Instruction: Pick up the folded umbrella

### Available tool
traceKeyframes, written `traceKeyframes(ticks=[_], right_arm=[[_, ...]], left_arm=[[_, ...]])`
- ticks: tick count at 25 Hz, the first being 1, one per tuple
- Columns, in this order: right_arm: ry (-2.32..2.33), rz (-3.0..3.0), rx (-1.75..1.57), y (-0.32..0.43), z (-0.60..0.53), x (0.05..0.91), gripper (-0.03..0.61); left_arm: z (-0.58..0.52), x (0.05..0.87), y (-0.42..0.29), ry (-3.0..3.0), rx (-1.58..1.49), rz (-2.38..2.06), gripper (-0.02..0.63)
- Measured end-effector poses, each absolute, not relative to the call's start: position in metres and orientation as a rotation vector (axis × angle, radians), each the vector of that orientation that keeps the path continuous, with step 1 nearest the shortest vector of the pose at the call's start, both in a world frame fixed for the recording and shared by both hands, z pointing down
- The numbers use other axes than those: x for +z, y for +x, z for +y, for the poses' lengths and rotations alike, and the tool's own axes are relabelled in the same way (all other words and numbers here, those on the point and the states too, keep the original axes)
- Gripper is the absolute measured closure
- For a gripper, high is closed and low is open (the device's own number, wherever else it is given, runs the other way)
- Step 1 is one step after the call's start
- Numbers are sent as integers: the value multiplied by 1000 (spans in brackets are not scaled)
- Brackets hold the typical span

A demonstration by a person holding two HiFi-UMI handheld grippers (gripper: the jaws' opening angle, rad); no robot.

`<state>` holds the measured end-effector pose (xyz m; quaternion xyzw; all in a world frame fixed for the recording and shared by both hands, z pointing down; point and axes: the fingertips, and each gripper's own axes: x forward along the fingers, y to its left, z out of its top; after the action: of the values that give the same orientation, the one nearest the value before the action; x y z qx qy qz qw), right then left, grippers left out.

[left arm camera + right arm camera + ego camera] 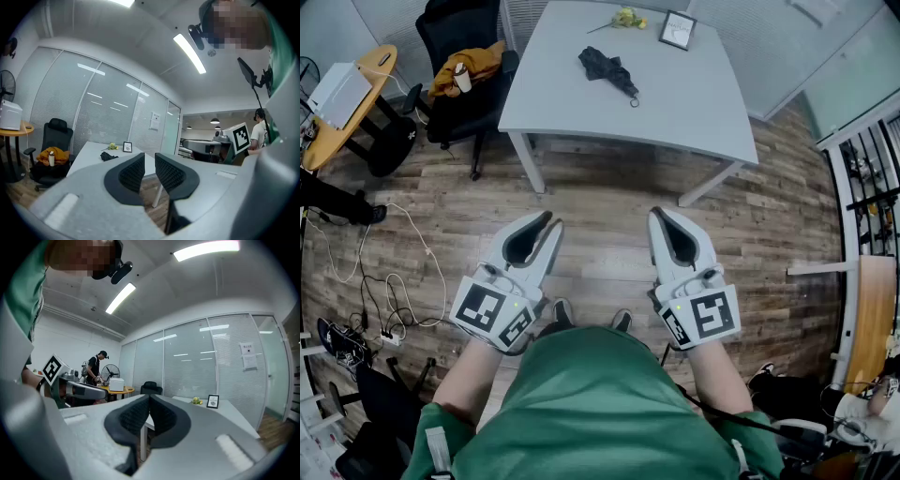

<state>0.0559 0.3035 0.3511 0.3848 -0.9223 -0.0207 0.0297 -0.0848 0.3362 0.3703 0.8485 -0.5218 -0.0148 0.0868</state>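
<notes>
- Umbrella (609, 70) (folded, black, its strap loop trailing toward the near edge) is lying on the white worktop (694, 103), well apart from both grippers, near the yellow flowers (625, 17) and the small picture frame (677, 30).
- The left gripper (551, 221) is holding its jaws drawn together with nothing between them. The right gripper (661, 214) is showing its pads pressed tip to tip, also empty.
- Both are hovering level above the wooden floor (609, 216), short of the worktop.
- Likely trouble: jaws arriving closed would be shoving the umbrella along the smooth top rather than taking it. A pinch on loose fabric or the strap alone would probably leave the body sagging or slipping out.
- The head view alone is giving the whole layout. The left gripper view is catching the umbrella as a dark lump ahead, which I cannot find in the right gripper view. That view is showing another person (95, 366) working beside a fan.
</notes>
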Motion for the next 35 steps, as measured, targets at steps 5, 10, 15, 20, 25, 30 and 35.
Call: traceKeyframes(ticks=[5, 10, 15, 20, 25, 30, 35], right_arm=[[1223, -2831, -48, 36, 297, 355, 574], [1271, -2795, 10, 22, 286, 370, 574], [1341, -2747, 56, 21, 278, 379, 574], [1413, -2690, 108, 45, 243, 390, 574], [1454, -2697, 189, 65, 179, 408, 574], [1385, -2764, 237, 68, 100, 407, 575], [1290, -2827, 253, 73, 37, 399, 574]], left_arm=[[333, 370, -112, 2542, -46, -1547, 538], [331, 379, -136, 2549, -32, -1544, 538], [318, 398, -152, 2529, -43, -1504, 538], [277, 410, -152, 2497, -51, -1495, 539], [224, 420, -149, 2459, -19, -1565, 540], [161, 404, -142, 2435, 36, -1682, 538], [102, 378, -127, 2442, 31, -1778, 538]])
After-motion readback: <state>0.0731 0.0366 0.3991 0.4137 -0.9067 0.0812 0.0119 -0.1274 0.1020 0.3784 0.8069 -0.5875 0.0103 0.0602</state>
